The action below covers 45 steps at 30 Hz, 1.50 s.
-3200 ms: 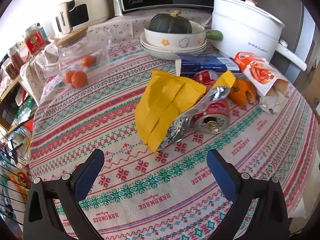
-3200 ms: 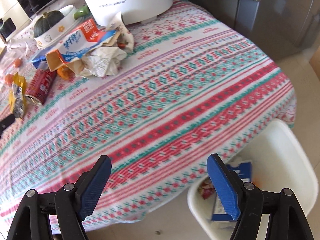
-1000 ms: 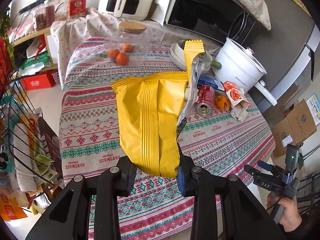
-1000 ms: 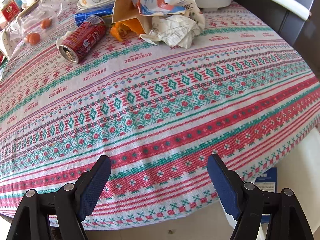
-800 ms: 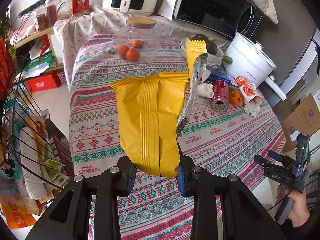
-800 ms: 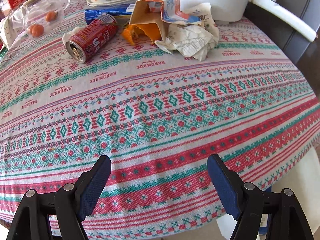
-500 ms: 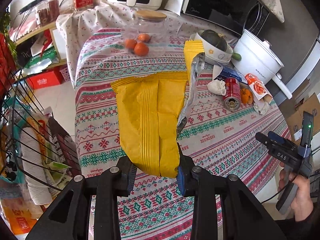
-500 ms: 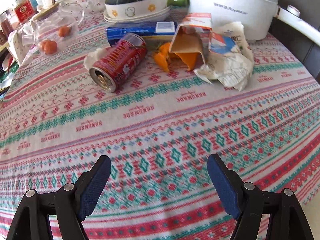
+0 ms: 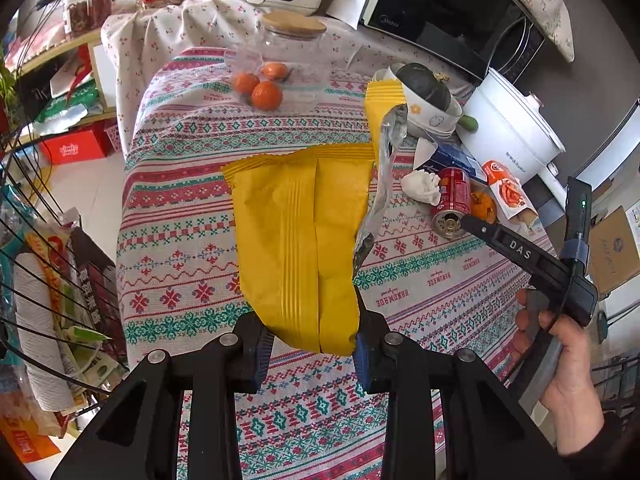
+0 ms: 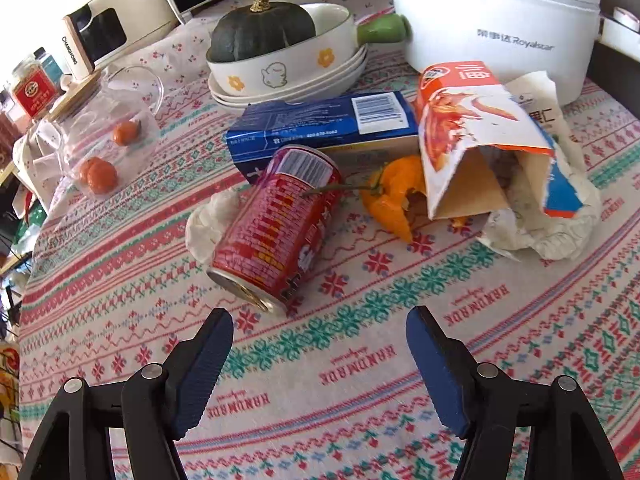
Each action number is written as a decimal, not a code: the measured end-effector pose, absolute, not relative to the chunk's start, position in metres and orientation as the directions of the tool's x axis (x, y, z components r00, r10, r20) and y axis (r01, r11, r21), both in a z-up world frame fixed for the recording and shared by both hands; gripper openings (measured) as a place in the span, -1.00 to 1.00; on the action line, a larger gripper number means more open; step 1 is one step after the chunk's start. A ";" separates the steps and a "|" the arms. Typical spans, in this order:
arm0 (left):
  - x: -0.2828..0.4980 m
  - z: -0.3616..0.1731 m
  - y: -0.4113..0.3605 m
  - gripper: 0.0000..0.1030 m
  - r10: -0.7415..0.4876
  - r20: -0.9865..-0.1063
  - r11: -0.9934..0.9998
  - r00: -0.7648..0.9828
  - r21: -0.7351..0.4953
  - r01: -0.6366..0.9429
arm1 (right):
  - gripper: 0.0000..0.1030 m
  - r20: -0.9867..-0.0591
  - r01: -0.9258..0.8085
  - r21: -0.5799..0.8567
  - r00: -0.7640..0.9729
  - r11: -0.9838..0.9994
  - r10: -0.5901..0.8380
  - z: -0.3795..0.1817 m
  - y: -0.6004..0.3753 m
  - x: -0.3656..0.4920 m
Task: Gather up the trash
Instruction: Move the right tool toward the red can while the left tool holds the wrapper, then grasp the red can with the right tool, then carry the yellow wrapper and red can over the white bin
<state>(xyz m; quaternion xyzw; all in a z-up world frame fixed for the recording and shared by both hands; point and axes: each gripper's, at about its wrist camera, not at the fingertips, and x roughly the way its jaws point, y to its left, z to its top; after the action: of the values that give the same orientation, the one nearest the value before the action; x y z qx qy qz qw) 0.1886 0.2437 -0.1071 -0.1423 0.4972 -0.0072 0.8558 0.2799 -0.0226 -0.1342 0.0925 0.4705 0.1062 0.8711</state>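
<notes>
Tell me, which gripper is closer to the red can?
Right. The right gripper hovers open just in front of the red can; the left gripper holds the yellow bag farther back.

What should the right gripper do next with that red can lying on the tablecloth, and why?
Probably ease the right gripper forward and slightly left to straddle the red can. Its jaws are open and empty, the can lies on its side just ahead with its end facing them, and the left gripper is occupied clamping the yellow snack bag.
</notes>
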 end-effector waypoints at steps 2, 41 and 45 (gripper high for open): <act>0.190 -0.108 0.242 -0.32 -0.157 -0.851 0.959 0.501 -0.253 -0.130 | 0.42 -0.795 -0.089 0.281 0.537 0.956 0.283 -0.135 -0.016 0.288; 0.182 -0.092 0.159 -0.32 -0.164 -0.848 0.984 0.505 -0.180 0.017 | 0.14 -0.826 -0.129 0.216 0.505 0.968 0.252 -0.097 -0.103 0.233; 0.183 -0.089 0.138 -0.32 -0.177 -0.846 0.983 0.503 -0.175 0.053 | 0.14 -0.830 -0.106 0.206 0.508 0.973 0.231 -0.092 -0.133 0.221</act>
<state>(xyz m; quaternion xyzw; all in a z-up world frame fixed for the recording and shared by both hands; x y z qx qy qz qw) 0.1830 0.1378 -0.0893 -0.0632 0.4941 -0.0665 0.8645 0.2210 -0.1328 -0.0923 0.0641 0.4864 0.0975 0.8659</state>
